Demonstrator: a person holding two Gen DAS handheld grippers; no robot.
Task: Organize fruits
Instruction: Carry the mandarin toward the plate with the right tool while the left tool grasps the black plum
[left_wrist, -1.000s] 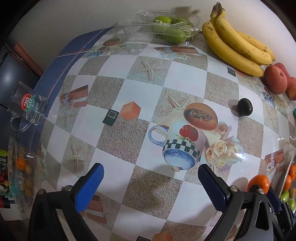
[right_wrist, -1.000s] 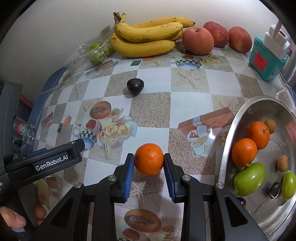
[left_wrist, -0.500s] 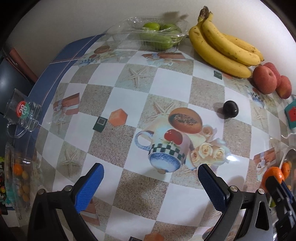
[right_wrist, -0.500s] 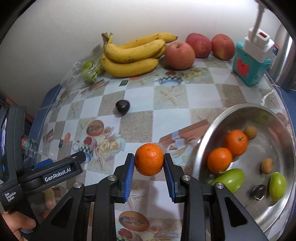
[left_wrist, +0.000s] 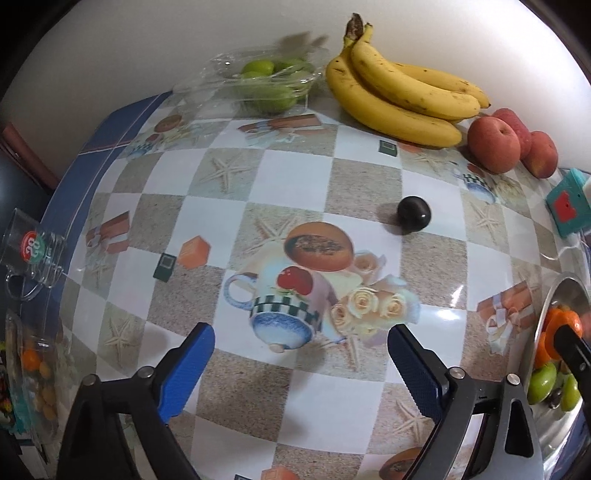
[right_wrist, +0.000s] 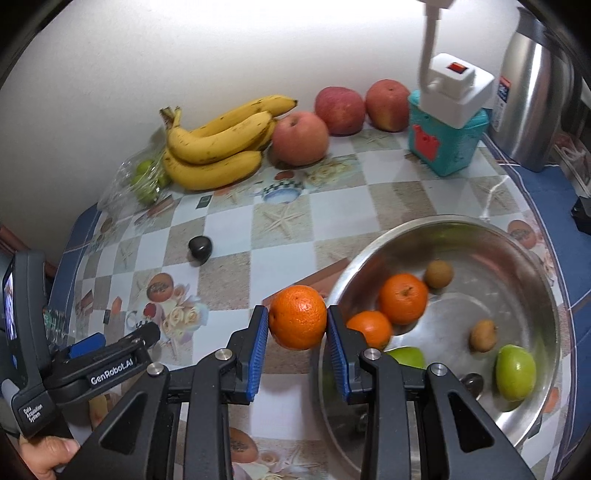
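Note:
My right gripper (right_wrist: 297, 330) is shut on an orange (right_wrist: 297, 316) and holds it in the air just left of the rim of a steel bowl (right_wrist: 532, 258). The bowl holds two oranges (right_wrist: 402, 298), green fruits (right_wrist: 515, 371) and small brown fruits (right_wrist: 438, 273). My left gripper (left_wrist: 301, 360) is open and empty above the patterned tablecloth; it also shows in the right wrist view (right_wrist: 110, 350). A small dark fruit (left_wrist: 413, 214) lies on the table. In the left wrist view the held orange (left_wrist: 563, 325) shows at the right edge, over the bowl (left_wrist: 554, 295).
Bananas (right_wrist: 218, 147), three red apples (right_wrist: 300, 138) and a clear bag of green fruits (left_wrist: 266, 85) lie along the back wall. A teal box with a white plug (right_wrist: 448, 122) and a steel kettle (right_wrist: 535, 92) stand at back right. A glass mug (left_wrist: 29, 254) stands at the left edge.
My right gripper has lifted the orange off the table and carried it right, up to the bowl's rim. My left gripper stayed open and shifted slightly.

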